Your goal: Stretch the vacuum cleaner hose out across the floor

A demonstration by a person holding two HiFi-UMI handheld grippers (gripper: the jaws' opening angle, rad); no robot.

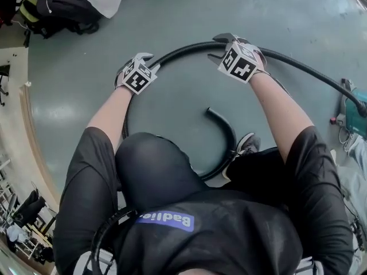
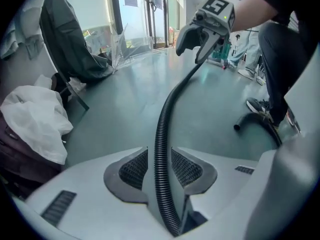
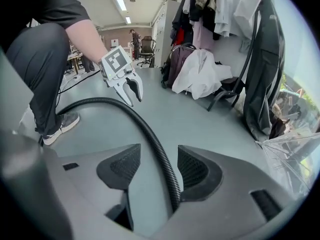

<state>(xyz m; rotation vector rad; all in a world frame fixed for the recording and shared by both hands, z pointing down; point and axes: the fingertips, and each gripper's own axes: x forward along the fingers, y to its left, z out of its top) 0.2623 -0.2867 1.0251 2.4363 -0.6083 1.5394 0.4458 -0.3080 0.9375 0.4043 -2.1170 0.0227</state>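
The black ribbed vacuum hose [image 1: 183, 49] arcs over the grey floor in front of the crouching person, and its loose end [image 1: 209, 111] curls near a shoe. My left gripper [image 1: 150, 61] straddles the hose on the left of the arc. Its jaws stand a little apart, and the hose [image 2: 161, 134] runs between the pads with a thin gap. My right gripper [image 1: 218, 47] straddles it further right. Those jaws are wide, and the hose [image 3: 155, 144] lies loose between them. Each gripper shows in the other's view: the right gripper [image 2: 200, 39] and the left gripper [image 3: 131, 89].
The hose leads right to the teal vacuum cleaner [image 1: 358, 113]. Dark bags [image 1: 63, 4] and a white sack [image 2: 35, 119] lie at the far left. Hung coats and clothes [image 3: 200, 74] line one wall. The person's shoe [image 1: 246, 145] stands by the hose end.
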